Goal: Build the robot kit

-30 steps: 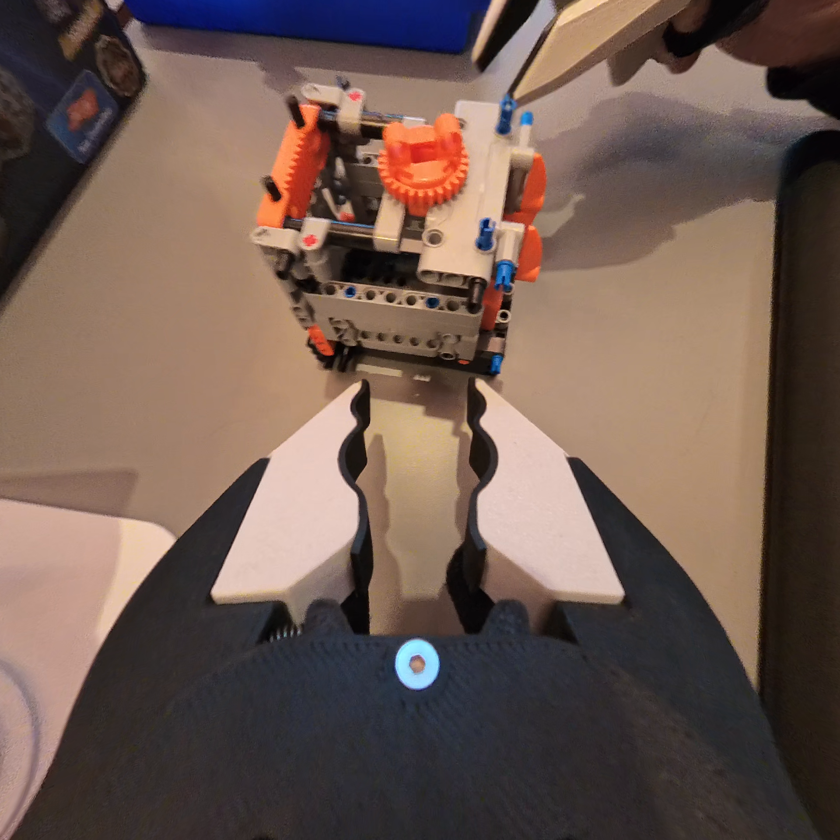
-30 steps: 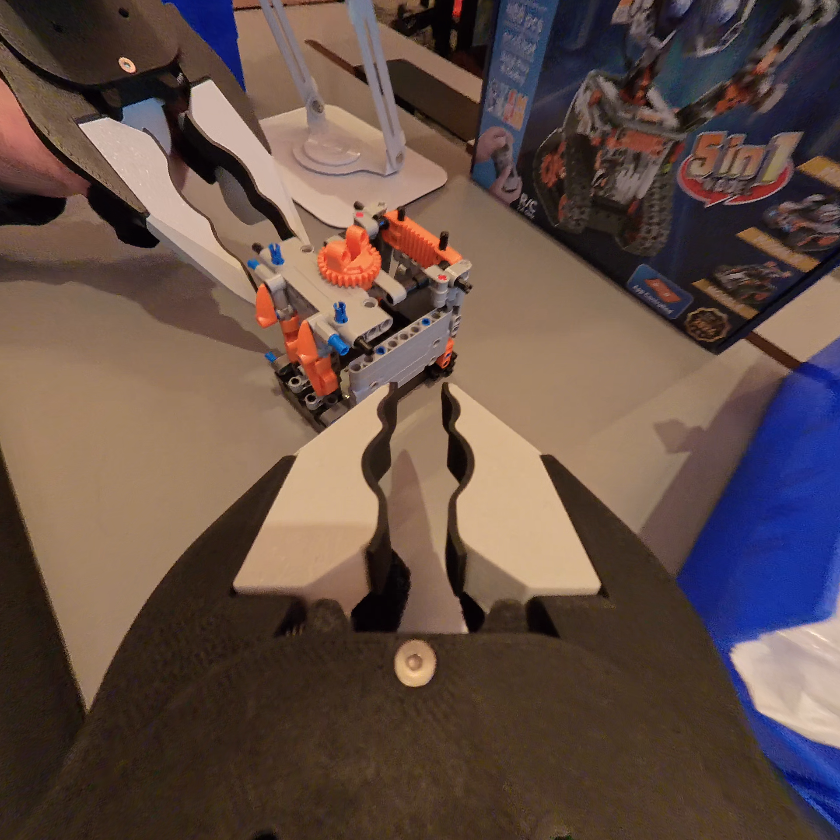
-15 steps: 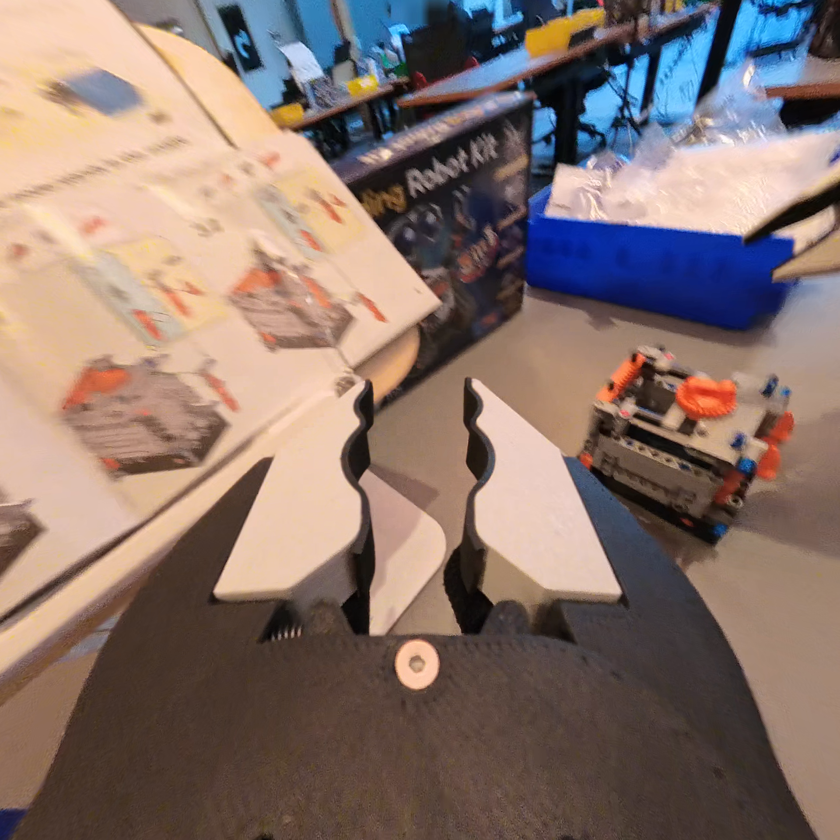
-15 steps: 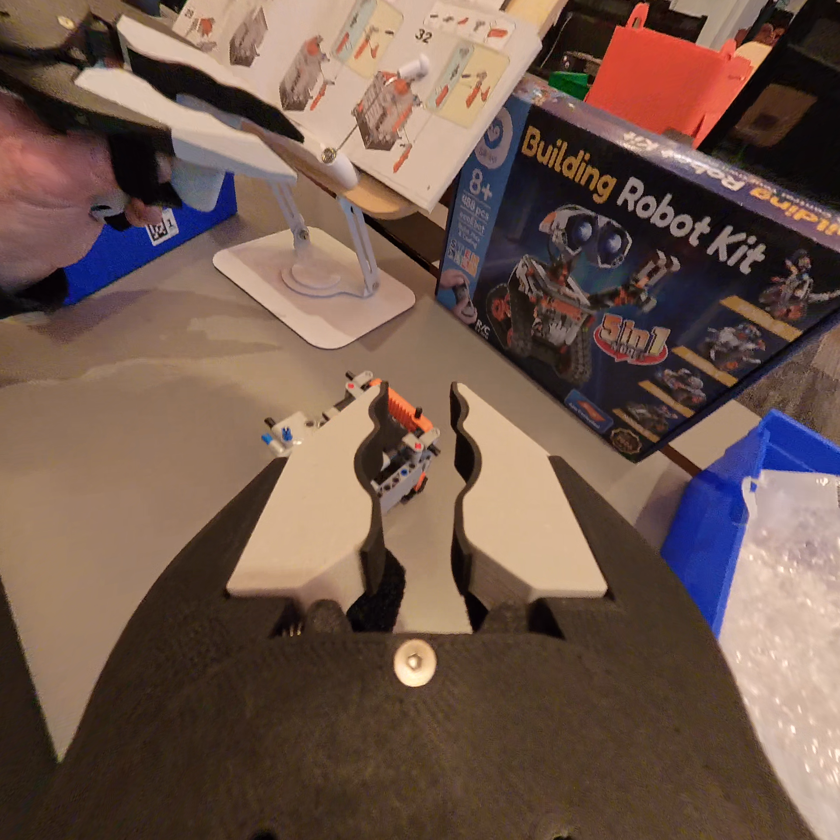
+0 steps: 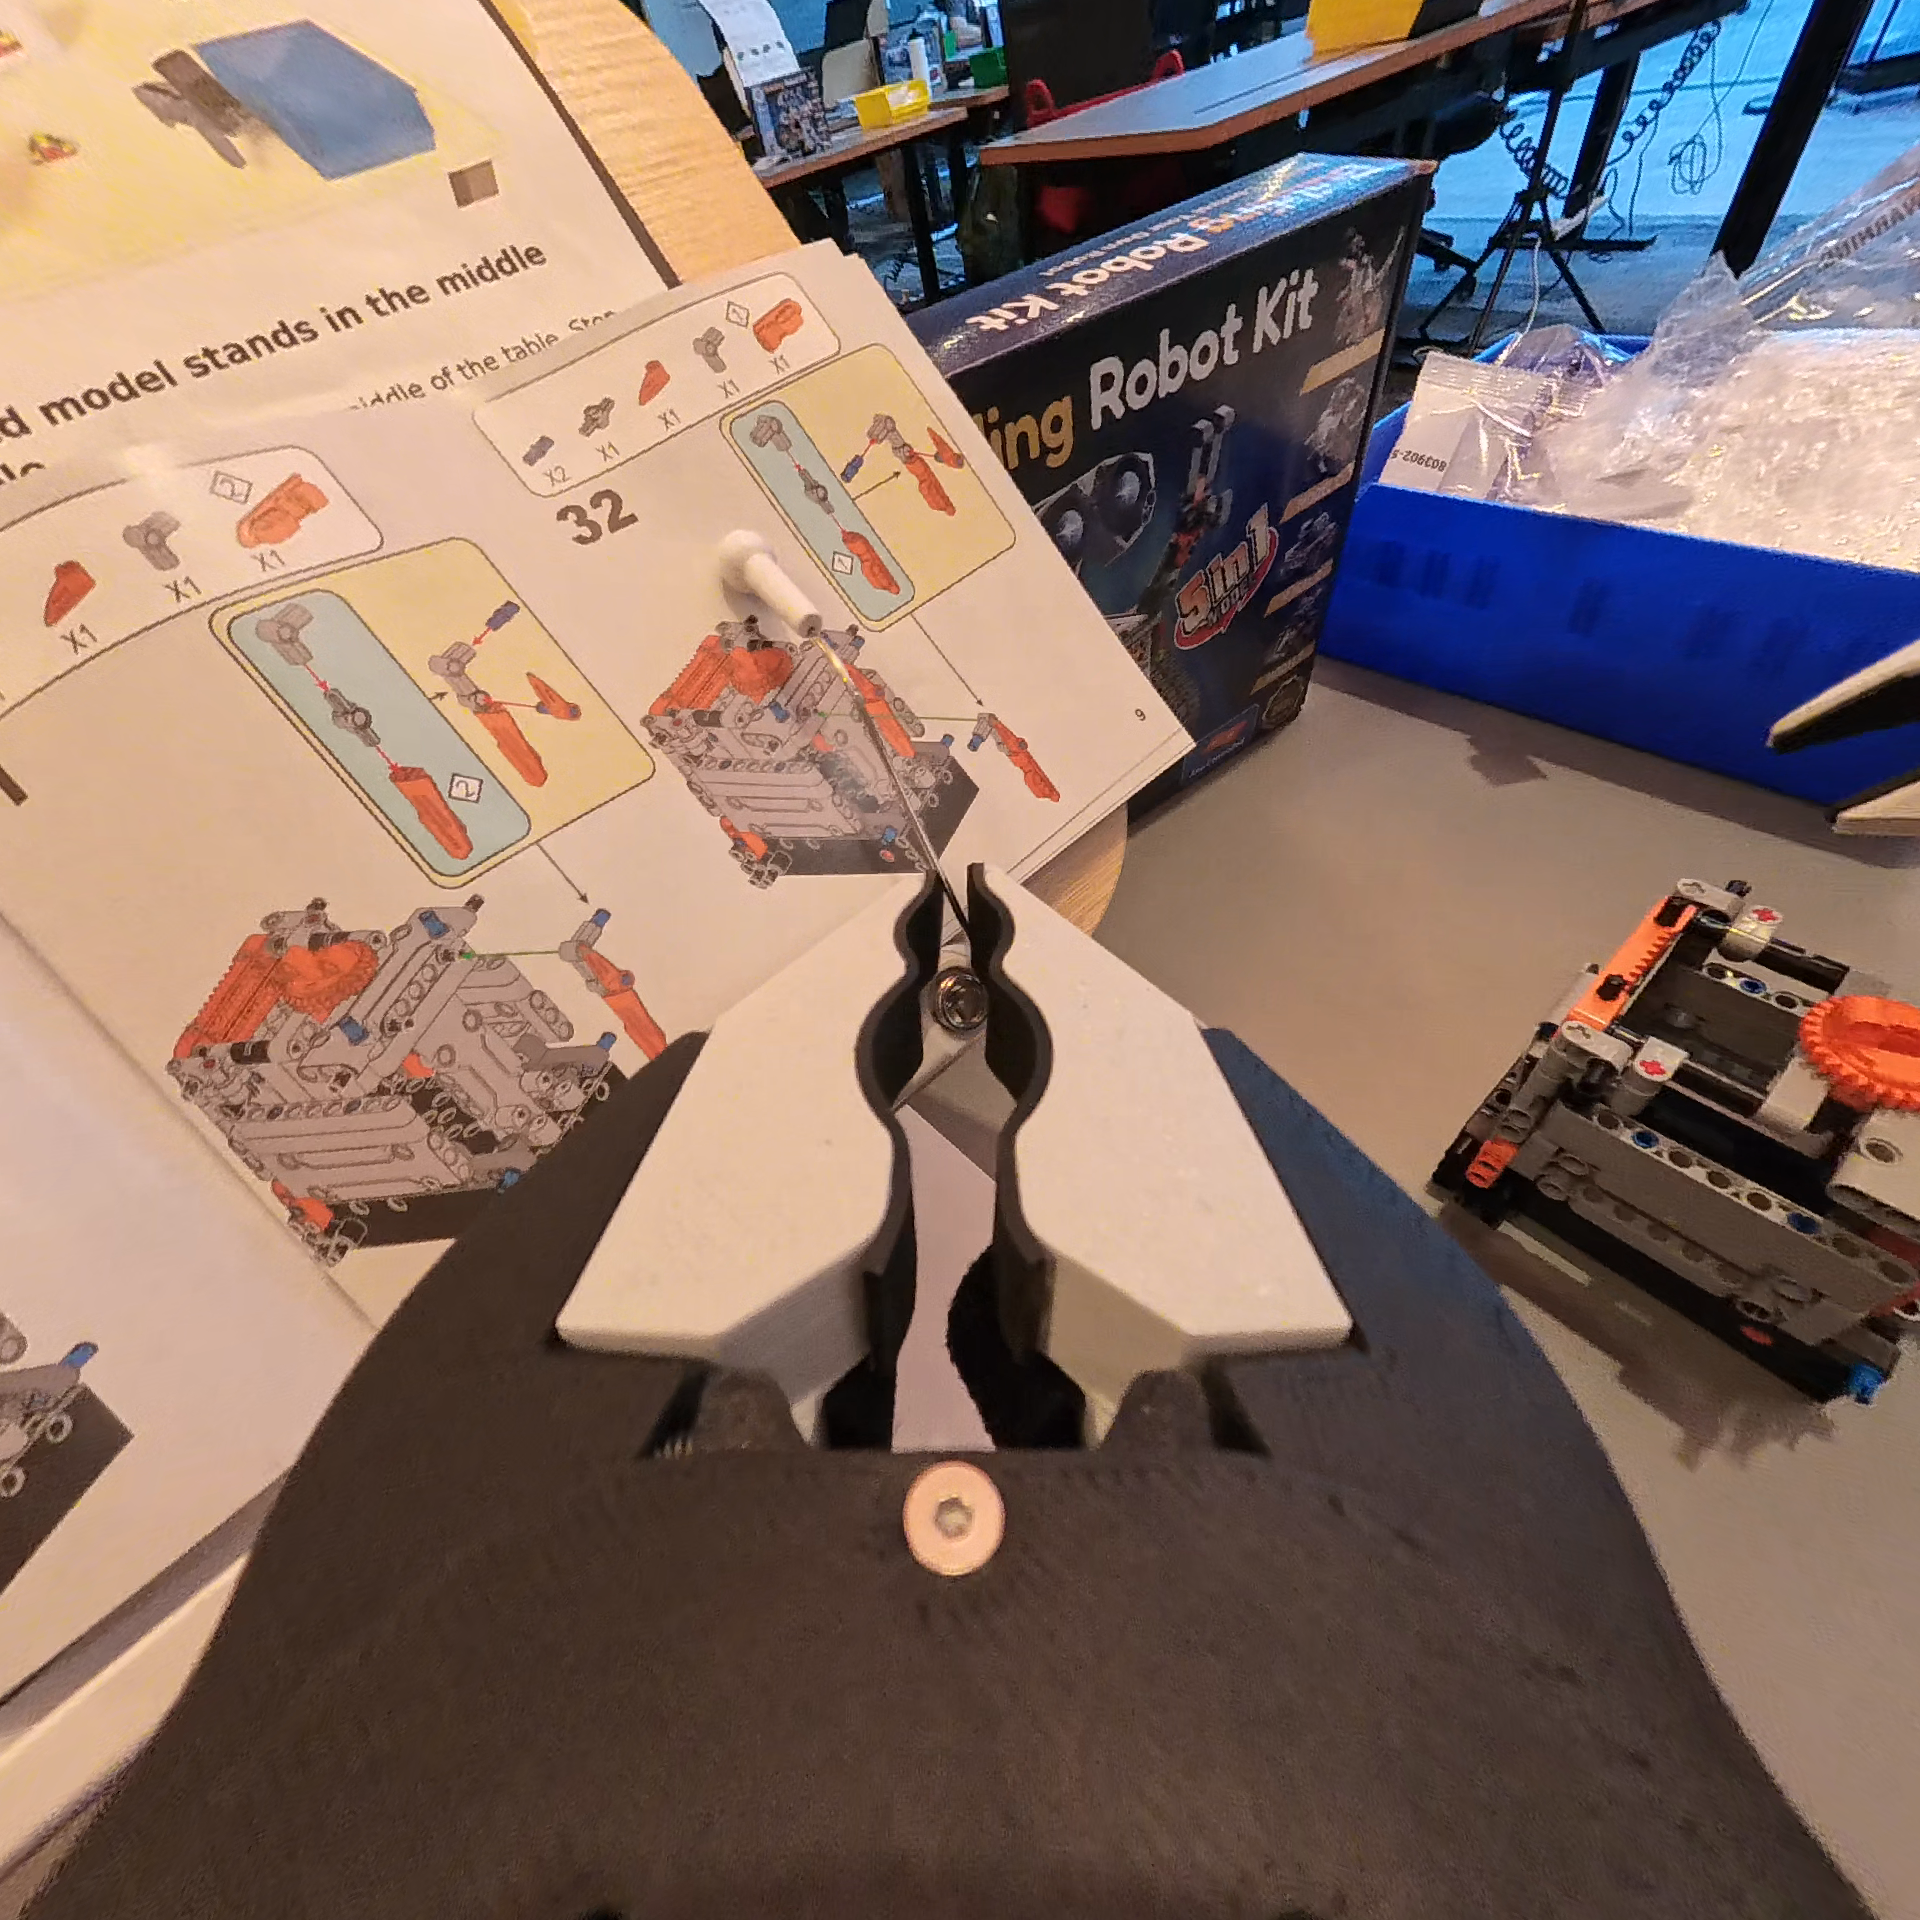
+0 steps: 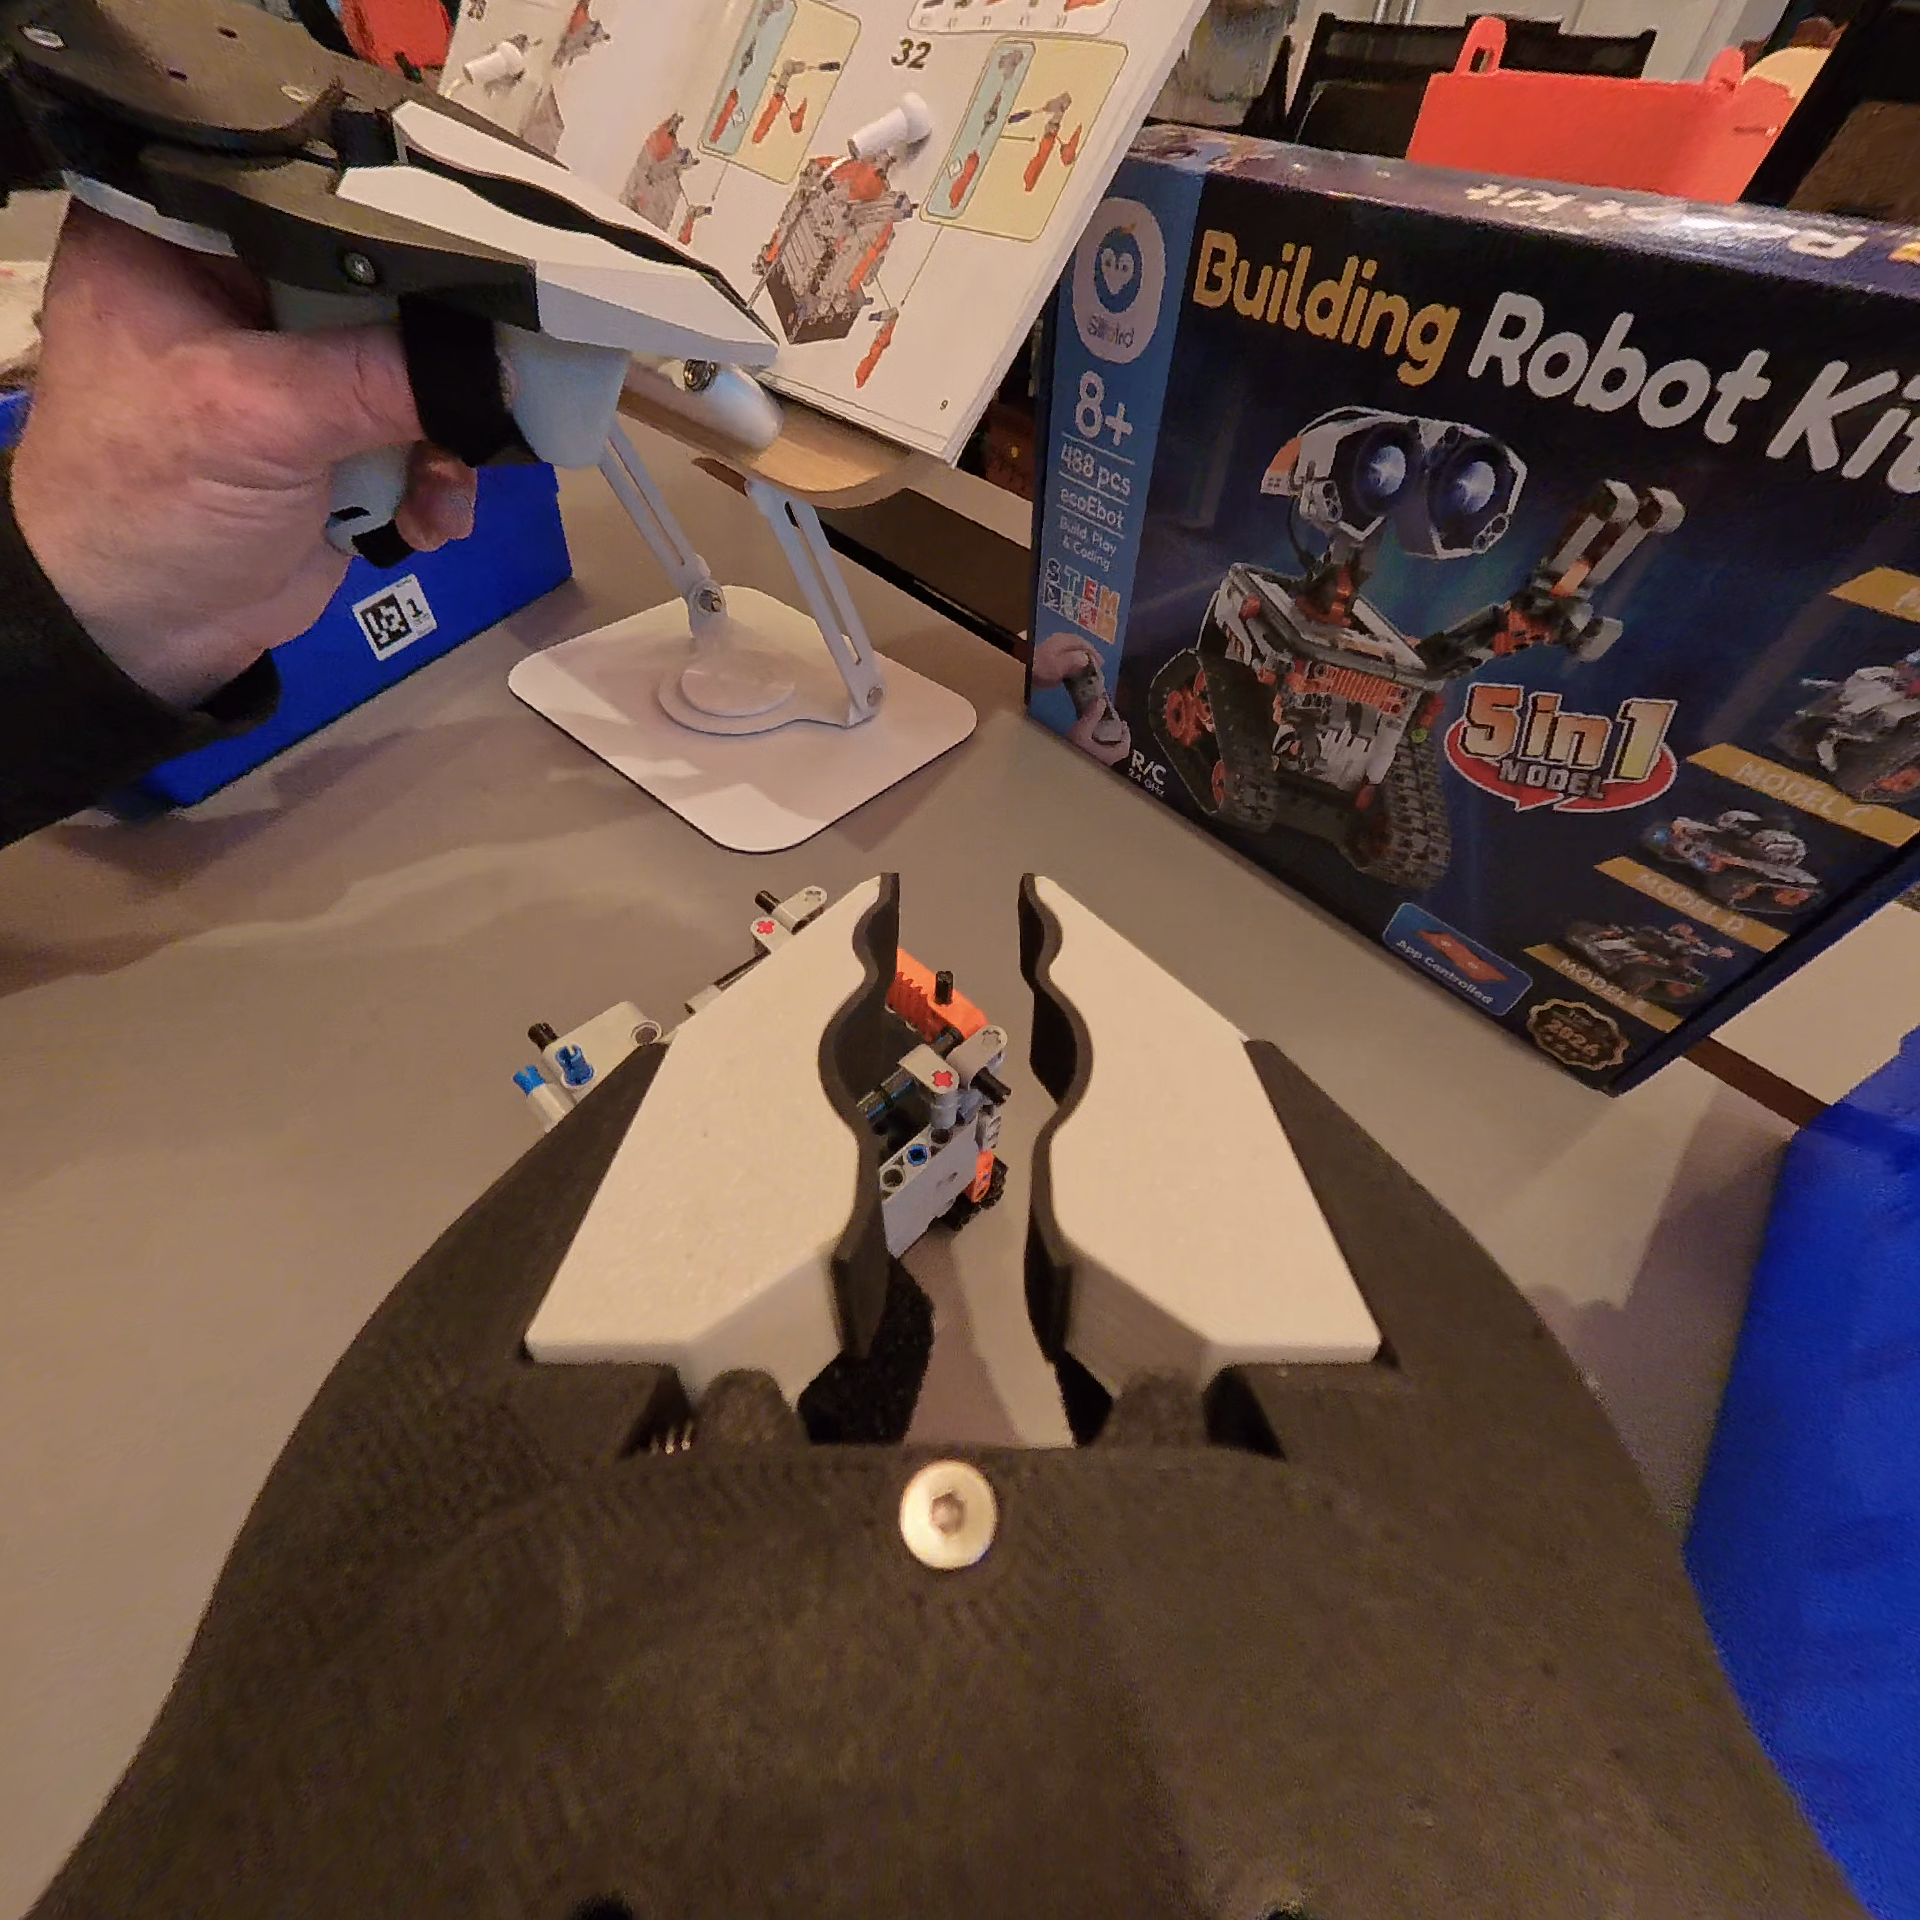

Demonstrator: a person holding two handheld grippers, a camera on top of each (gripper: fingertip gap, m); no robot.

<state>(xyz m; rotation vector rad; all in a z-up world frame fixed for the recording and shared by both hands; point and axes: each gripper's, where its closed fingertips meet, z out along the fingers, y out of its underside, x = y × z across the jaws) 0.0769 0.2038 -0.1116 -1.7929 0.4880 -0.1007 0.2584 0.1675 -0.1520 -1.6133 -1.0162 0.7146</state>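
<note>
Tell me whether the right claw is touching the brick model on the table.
Apart. The left wrist view shows the brick model alone on the grey table, with the right claw well above it.

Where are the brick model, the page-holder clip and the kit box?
brick model (image 5: 1704, 1143), left wrist view, on its grey front beam.
page-holder clip (image 5: 764, 587), left wrist view, on its white tip.
kit box (image 6: 1455, 582), right wrist view, on its printed front face.

Black textured left gripper (image 5: 951, 894), white wavy-edged fingers (image 5: 748, 1164), silver screw (image 5: 953, 1522), matching right gripper (image 6: 958, 894), dark sleeve (image 6: 62, 717)
</note>
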